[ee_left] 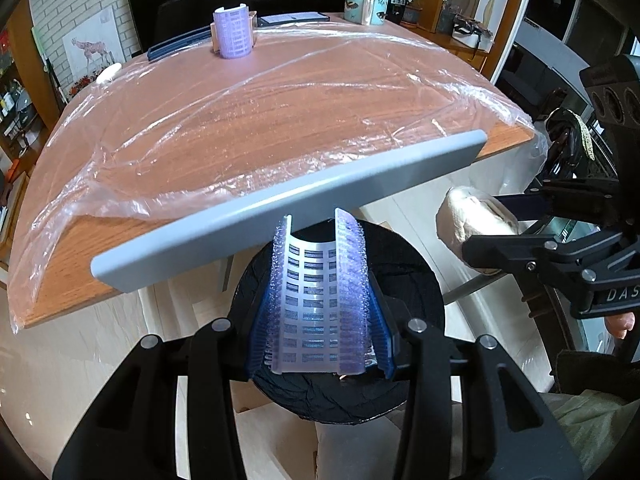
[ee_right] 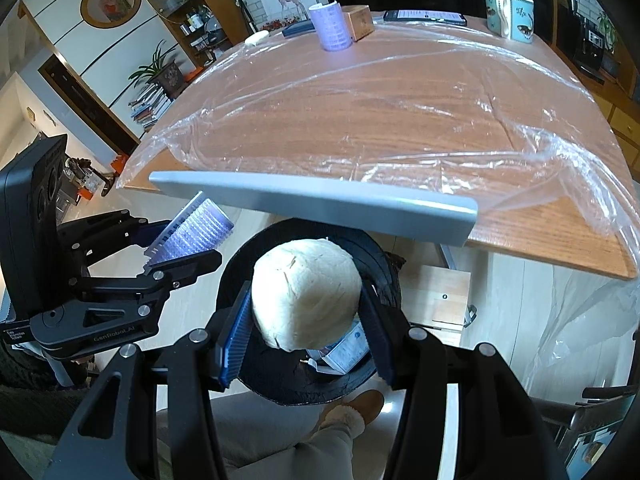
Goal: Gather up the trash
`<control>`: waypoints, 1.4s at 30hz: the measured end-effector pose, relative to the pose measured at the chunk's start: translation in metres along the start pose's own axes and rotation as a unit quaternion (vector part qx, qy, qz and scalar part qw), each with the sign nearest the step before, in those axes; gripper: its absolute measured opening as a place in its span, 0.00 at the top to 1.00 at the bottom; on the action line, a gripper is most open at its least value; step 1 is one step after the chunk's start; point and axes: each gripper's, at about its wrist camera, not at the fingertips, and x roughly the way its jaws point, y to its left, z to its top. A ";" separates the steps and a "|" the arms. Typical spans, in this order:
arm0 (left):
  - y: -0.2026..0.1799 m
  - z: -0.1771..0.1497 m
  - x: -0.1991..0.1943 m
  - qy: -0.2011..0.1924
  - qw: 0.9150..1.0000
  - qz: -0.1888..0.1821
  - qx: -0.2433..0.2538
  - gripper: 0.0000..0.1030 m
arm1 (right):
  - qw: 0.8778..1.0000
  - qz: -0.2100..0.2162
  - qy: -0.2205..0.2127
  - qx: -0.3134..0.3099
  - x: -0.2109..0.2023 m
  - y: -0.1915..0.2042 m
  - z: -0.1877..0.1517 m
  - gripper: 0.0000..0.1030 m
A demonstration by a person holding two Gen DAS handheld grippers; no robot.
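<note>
My left gripper [ee_left: 320,300] is shut on a purple hair roller [ee_left: 320,304] and holds it over a black-lined trash bin [ee_left: 416,280] below the table edge. It also shows in the right wrist view [ee_right: 188,236]. My right gripper [ee_right: 306,308] is shut on a cream-coloured bun-like lump [ee_right: 306,292] over the same bin [ee_right: 372,256]; the lump also shows in the left wrist view [ee_left: 472,220]. A white packet [ee_right: 344,354] lies inside the bin. A second purple roller [ee_left: 233,32] stands upright at the far side of the table.
The wooden table [ee_left: 260,128] is covered with clear plastic film [ee_right: 400,100]. A grey bar [ee_left: 288,204] runs along its near edge above the bin. A wooden block [ee_right: 360,20], phone [ee_right: 424,16], mug [ee_left: 366,2] and dark flat case [ee_left: 180,44] sit at the far side.
</note>
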 end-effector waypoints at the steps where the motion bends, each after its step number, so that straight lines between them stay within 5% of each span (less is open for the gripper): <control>1: 0.000 -0.001 0.002 0.002 1.000 0.001 0.000 0.57 | 1.000 0.000 0.002 0.000 0.001 0.000 -0.001 0.50; 42: 0.000 -0.039 0.049 0.068 0.997 0.022 0.001 0.57 | 0.996 -0.038 0.072 -0.021 0.057 -0.004 -0.032 0.50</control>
